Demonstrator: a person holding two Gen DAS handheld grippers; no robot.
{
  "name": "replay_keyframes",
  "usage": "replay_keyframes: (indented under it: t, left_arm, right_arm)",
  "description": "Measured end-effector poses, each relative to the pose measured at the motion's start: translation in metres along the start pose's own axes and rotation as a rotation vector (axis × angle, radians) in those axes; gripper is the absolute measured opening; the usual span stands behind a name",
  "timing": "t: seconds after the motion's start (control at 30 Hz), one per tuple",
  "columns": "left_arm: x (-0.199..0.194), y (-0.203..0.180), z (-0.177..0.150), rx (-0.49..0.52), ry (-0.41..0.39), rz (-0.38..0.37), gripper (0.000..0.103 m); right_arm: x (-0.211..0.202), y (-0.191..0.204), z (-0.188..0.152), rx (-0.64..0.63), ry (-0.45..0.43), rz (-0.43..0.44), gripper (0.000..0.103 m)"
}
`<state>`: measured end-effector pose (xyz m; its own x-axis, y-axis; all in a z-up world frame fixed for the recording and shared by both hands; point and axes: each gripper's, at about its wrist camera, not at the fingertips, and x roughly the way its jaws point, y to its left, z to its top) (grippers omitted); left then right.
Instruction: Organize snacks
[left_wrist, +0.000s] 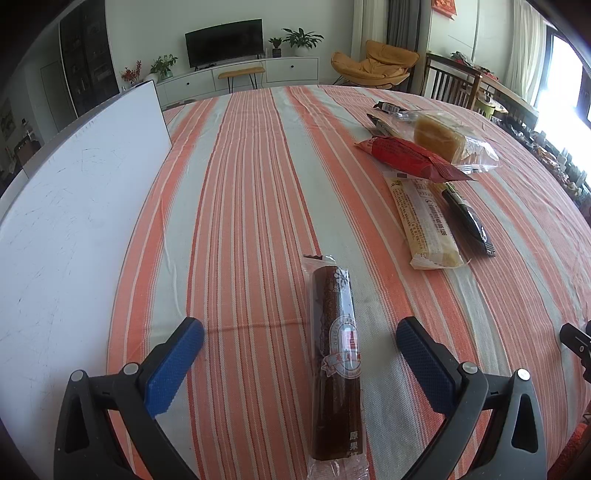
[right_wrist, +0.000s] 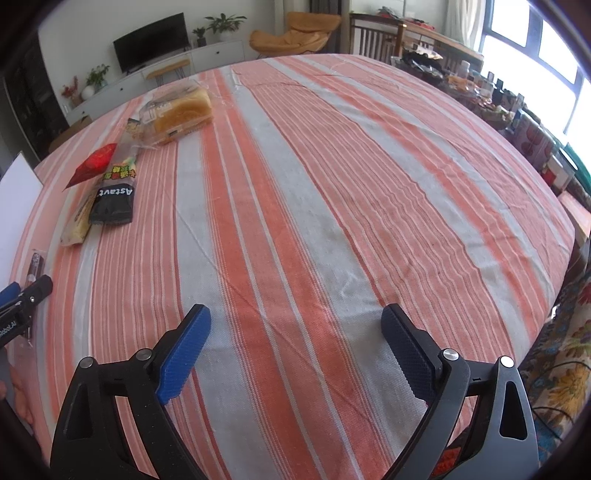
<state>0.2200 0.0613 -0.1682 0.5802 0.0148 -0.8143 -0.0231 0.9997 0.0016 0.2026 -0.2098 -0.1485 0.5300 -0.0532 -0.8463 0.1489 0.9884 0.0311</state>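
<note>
A long dark brown snack bar in clear wrap (left_wrist: 338, 354) lies on the striped tablecloth (left_wrist: 240, 184), between the fingers of my open left gripper (left_wrist: 300, 334). Further right lie a yellow wafer pack (left_wrist: 424, 221), a black pack (left_wrist: 467, 218), a red pack (left_wrist: 410, 157) and wrapped bread (left_wrist: 443, 136). My right gripper (right_wrist: 295, 325) is open and empty over bare cloth. In the right wrist view the bread (right_wrist: 183, 112), black pack (right_wrist: 114, 201) and red pack (right_wrist: 94, 166) sit far left.
A white board (left_wrist: 77, 206) lies along the table's left side. The left gripper shows at the right wrist view's left edge (right_wrist: 22, 299). Chairs, a cluttered side table and a window stand beyond the table on the right.
</note>
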Motion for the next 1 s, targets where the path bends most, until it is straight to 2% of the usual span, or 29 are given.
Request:
replay_keyframes:
  t: [0.63,0.77,0.8,0.9,1.0]
  left_arm:
    - [0.000,0.000,0.000,0.000,0.000,0.000,0.103]
    - [0.000,0.000,0.000,0.000,0.000,0.000,0.103]
    - [0.000,0.000,0.000,0.000,0.000,0.000,0.103]
    - [0.000,0.000,0.000,0.001,0.000,0.000,0.103]
    - [0.000,0.000,0.000,0.000,0.000,0.000,0.103]
  right_arm:
    - [0.000,0.000,0.000,-0.001,0.001,0.000,0.096]
    - [0.001,-0.001,0.005,-0.017,0.037,0.013,0.095]
    - [0.000,-0.003,0.009,-0.002,0.043,0.040,0.095]
    - [-0.013,-0.005,0.021,0.095,-0.012,0.210,0.093]
    - [-0.014,0.015,0.042,0.087,-0.003,0.368,0.093]
